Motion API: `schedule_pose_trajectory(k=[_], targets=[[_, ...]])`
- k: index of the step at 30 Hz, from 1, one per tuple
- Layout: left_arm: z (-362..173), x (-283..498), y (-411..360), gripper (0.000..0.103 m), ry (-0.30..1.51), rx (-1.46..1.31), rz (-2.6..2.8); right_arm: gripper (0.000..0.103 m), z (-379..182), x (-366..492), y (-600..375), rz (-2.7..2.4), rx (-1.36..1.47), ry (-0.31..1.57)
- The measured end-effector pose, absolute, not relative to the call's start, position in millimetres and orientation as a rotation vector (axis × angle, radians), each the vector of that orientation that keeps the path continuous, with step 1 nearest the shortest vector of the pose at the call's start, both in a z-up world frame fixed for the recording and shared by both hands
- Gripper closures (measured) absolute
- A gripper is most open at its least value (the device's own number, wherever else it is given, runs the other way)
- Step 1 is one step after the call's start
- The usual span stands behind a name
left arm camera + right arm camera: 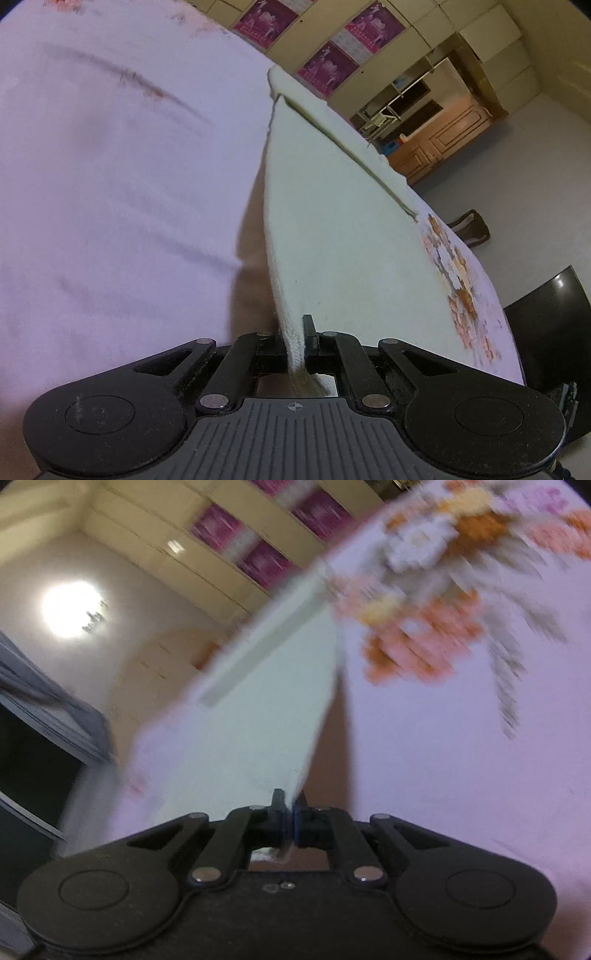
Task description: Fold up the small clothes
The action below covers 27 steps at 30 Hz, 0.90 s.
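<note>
A pale white-green knitted cloth [332, 206] with a thin dark stripe near its far edge is stretched out above the lilac tablecloth [110, 166]. My left gripper [297, 339] is shut on one corner of the cloth, which runs through the jaws. In the right wrist view the same cloth [251, 709] shows blurred, and my right gripper [290, 812] is shut on another corner. The cloth's far edge rests on the table. A shadow lies under its lifted edge.
The tablecloth has orange and white flower prints [458, 280] [436, 590]. A dark chair back [546, 325] stands at the table's right edge. A wooden cabinet [443, 136] and pink posters [328, 66] are on the far wall. A dark window [29, 775] is at left.
</note>
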<state>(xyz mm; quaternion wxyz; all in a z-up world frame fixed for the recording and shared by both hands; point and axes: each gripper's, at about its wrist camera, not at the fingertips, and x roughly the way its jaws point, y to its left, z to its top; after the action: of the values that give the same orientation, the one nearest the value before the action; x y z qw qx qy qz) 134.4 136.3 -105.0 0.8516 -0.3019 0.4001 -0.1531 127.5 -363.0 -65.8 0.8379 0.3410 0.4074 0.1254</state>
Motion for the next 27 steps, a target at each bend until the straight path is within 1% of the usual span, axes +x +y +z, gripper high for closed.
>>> schedule_pose_trajectory(k=[4, 7, 11, 16, 27], targets=[[-109.0, 133.1, 136.2, 0.099, 0.827, -0.657, -0.309, 0.098, -66.1, 124.8, -359.0, 0.247, 0.738, 0.842], [-112.2, 130.1, 138.5, 0.099, 0.817, -0.661, -0.306, 0.098, -70.2, 125.4, -358.4, 0.235, 0.721, 0.86], [-109.9, 125.4, 135.3, 0.099, 0.813, -0.614, -0.286, 0.098, -77.7, 125.1, -363.1, 0.225, 0.785, 0.857], [-104.8, 122.2, 137.5, 0.099, 0.811, -0.588, -0.274, 0.098, -70.4, 121.3, -357.7, 0.213, 0.749, 0.857], [-70.1, 122.6, 143.8, 0.099, 0.715, -0.582, -0.322, 0.098, -24.4, 132.8, -349.9, 0.253, 0.632, 0.773]])
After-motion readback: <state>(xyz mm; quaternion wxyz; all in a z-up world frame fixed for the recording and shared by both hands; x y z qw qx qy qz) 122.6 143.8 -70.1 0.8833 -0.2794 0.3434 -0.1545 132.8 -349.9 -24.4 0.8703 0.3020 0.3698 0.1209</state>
